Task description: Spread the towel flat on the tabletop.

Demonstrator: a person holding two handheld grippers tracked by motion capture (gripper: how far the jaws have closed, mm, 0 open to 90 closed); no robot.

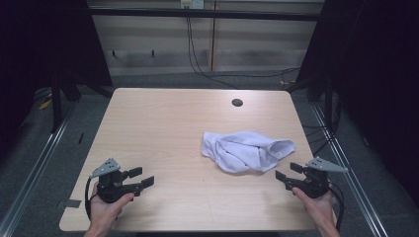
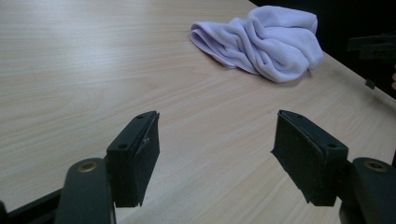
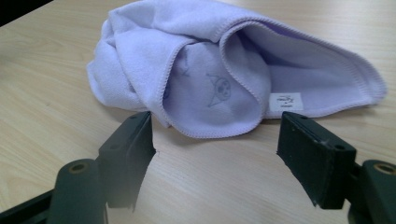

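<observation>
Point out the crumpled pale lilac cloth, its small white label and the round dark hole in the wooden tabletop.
Crumpled pale lilac cloth (image 1: 244, 150), high view, middle of the bunched folds.
Small white label (image 3: 285, 101), right gripper view, centre of the tag.
Round dark hole (image 1: 237, 102), high view, its centre.

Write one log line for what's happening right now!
left gripper: open, empty | right gripper: open, near towel | towel: crumpled on table
</observation>
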